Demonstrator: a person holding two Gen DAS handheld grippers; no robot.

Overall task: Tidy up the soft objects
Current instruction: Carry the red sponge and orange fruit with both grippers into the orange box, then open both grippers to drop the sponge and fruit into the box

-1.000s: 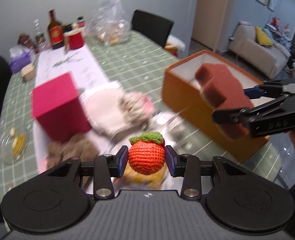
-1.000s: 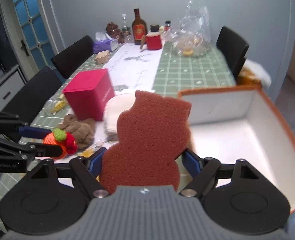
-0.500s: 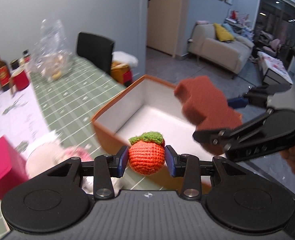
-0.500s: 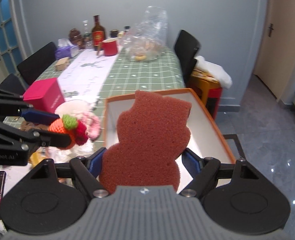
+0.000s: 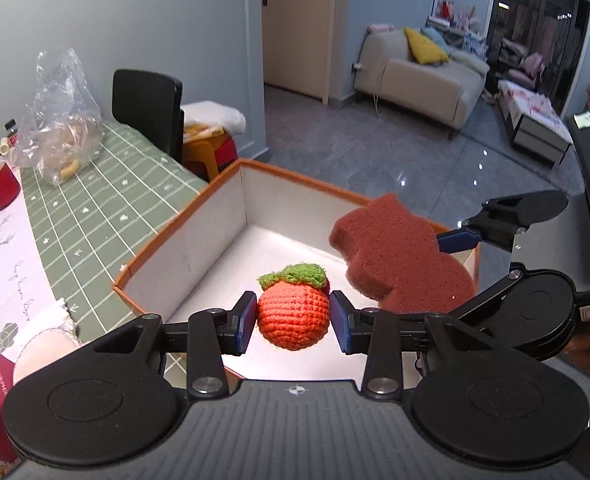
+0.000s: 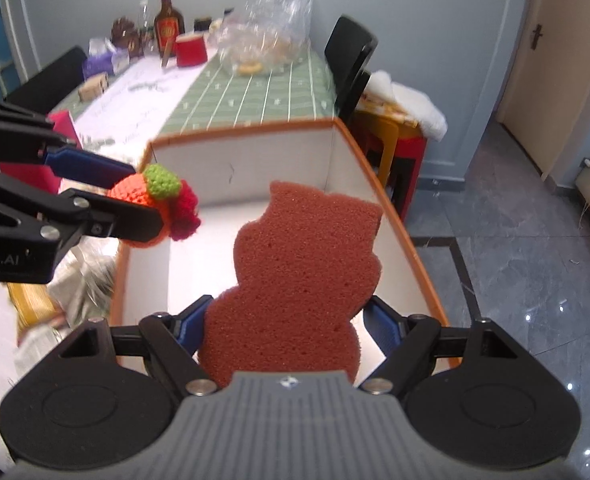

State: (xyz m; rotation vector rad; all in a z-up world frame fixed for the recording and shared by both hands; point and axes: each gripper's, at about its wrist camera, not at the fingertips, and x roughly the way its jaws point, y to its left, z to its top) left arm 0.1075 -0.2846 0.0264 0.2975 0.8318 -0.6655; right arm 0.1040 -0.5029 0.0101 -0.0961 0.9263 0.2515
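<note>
Lowering both loads well inside the orange-rimmed box (image 5: 183,220) before letting go should keep them from bouncing out; its white floor shows nothing lying in it. Over the box's right, the right gripper (image 6: 285,326) is clamped on the brown sponge (image 6: 303,276). Leftward, the left gripper (image 5: 293,322) pinches the crocheted orange fruit (image 5: 293,316).

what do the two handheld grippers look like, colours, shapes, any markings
Both match: the left gripper and right gripper have black linkage arms with silver screws, blue pads on the fingertips, a ribbed grey body flanked by two round black discs, and a small white emblem. White lettering ending "bot.AI" marks the left gripper's side.
</note>
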